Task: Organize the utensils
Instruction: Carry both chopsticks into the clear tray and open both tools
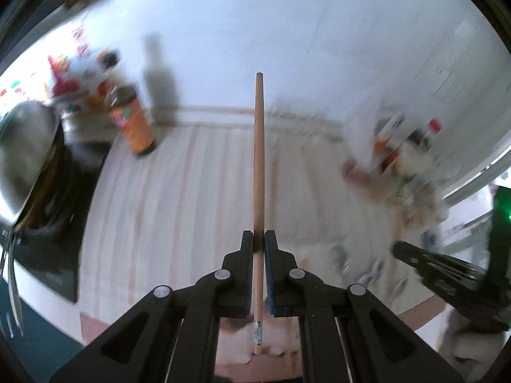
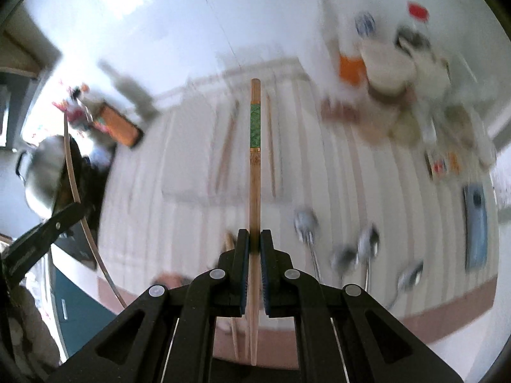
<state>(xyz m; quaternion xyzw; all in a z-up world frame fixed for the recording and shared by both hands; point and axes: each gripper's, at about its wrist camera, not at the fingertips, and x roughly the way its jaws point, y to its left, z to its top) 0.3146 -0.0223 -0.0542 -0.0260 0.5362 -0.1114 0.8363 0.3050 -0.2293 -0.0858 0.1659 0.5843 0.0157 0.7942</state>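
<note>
My left gripper point(image 1: 259, 234) is shut on a plain wooden chopstick point(image 1: 259, 159) that points forward, held above the striped cloth point(image 1: 191, 207). My right gripper point(image 2: 254, 234) is shut on a wooden chopstick with a green patterned band point(image 2: 255, 159), also pointing forward above the cloth. Several more chopsticks point(image 2: 226, 146) lie on the cloth ahead in the right wrist view. Several metal spoons point(image 2: 306, 223) lie on the cloth at the right. Both views are blurred by motion.
A metal pot point(image 1: 22, 159) sits on a dark stove at the left. An orange bottle point(image 1: 134, 124) stands at the back left. Jars and bottles point(image 2: 392, 67) crowd the back right. A blue flat object point(image 2: 476, 226) lies at the right. The right gripper's body point(image 1: 447, 274) shows in the left view.
</note>
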